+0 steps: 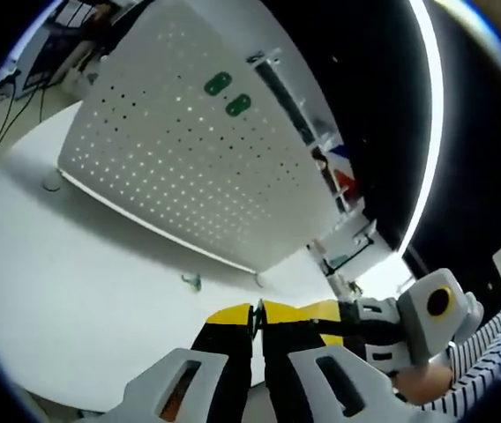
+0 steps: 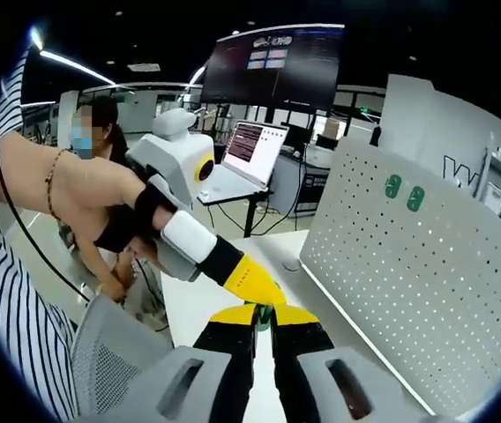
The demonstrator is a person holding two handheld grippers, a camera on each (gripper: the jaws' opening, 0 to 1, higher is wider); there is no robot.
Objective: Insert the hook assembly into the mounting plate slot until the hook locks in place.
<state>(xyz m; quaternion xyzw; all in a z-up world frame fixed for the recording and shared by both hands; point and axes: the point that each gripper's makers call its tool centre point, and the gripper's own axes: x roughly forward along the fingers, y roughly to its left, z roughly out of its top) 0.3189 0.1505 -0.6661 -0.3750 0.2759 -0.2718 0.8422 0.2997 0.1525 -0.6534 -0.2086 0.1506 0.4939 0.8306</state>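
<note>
The pegboard [image 1: 189, 159] stands ahead of the left gripper [image 1: 257, 319], well apart; two green hooks [image 1: 227, 95] sit high on it. A small hook [image 1: 191, 281] lies on the table [image 1: 74, 291] nearer. Both grippers' jaws look nearly closed; the right gripper [image 2: 262, 319] may pinch something, too hidden to tell.

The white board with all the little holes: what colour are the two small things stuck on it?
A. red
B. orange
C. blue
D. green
D: the two small oval pieces sitting side by side near the top of the pegboard are green, and the right gripper view shows the same green pair on it.
</note>
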